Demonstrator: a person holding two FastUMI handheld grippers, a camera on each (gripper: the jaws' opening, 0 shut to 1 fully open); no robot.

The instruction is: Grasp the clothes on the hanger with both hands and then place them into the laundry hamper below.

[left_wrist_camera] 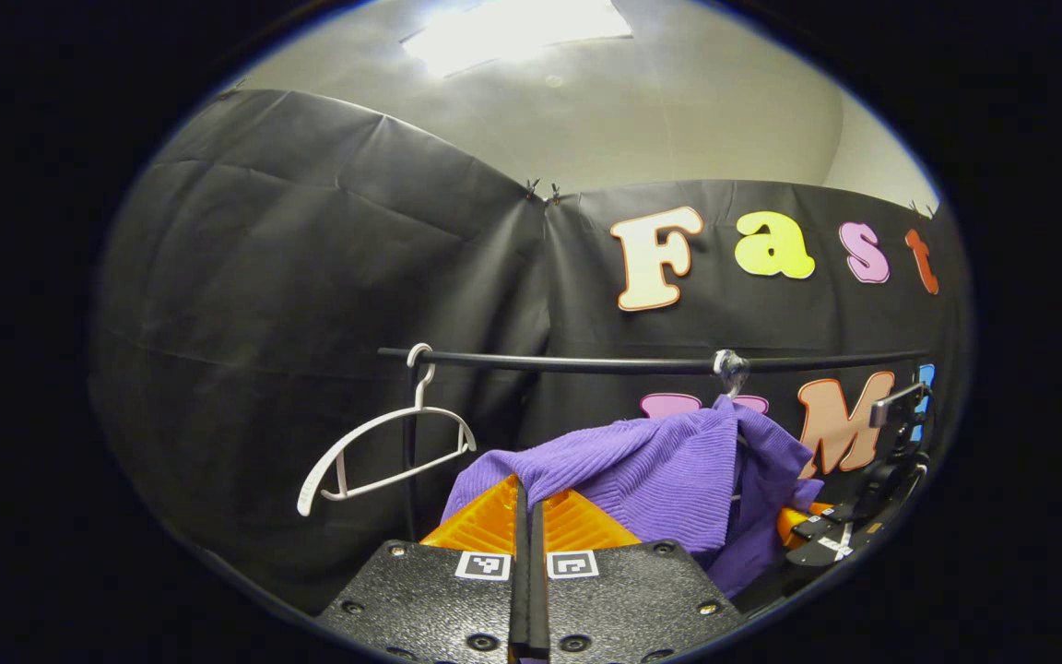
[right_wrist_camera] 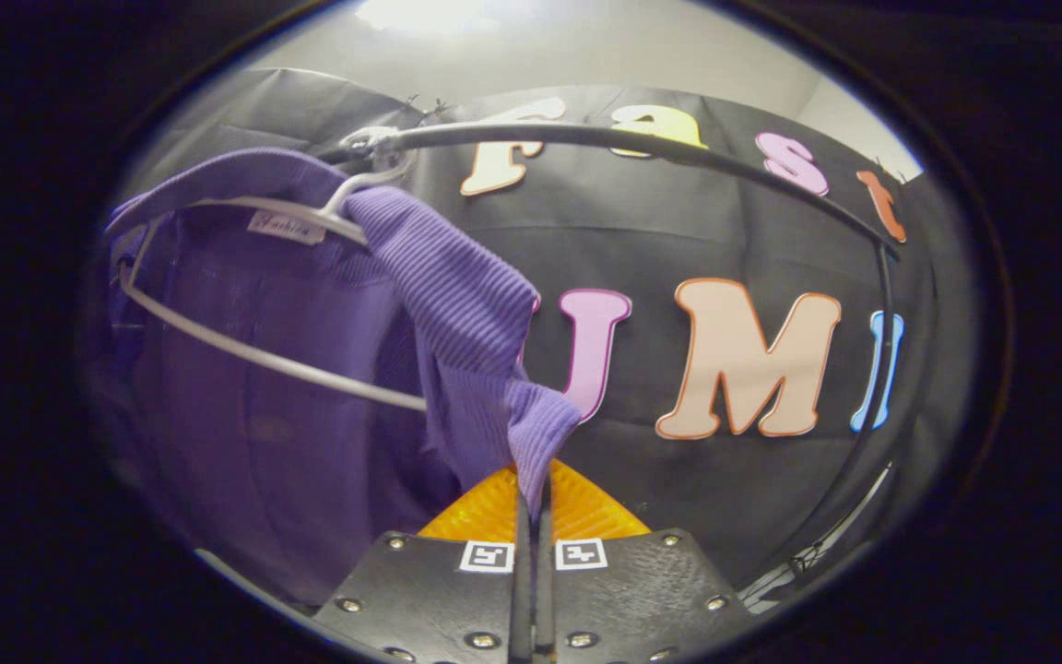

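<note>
Both claws clamped on purple garment point(right_wrist_camera: 457, 304): left claw point(left_wrist_camera: 527, 503), right claw point(right_wrist_camera: 531, 489). Garment hanger point(right_wrist_camera: 254, 355) hooked on rail point(left_wrist_camera: 586, 362). Lift shoulders clear of hanger evenly, then lower below rail.

Both views tilt upward, close beneath the clothes rail point(left_wrist_camera: 642, 363); they share the purple ribbed sweater point(right_wrist_camera: 457, 295).

Purple ribbed sweater point(left_wrist_camera: 642, 470), white empty hanger point(left_wrist_camera: 383, 452), black rail point(left_wrist_camera: 586, 362), grey ceiling point(left_wrist_camera: 678, 120)
</note>
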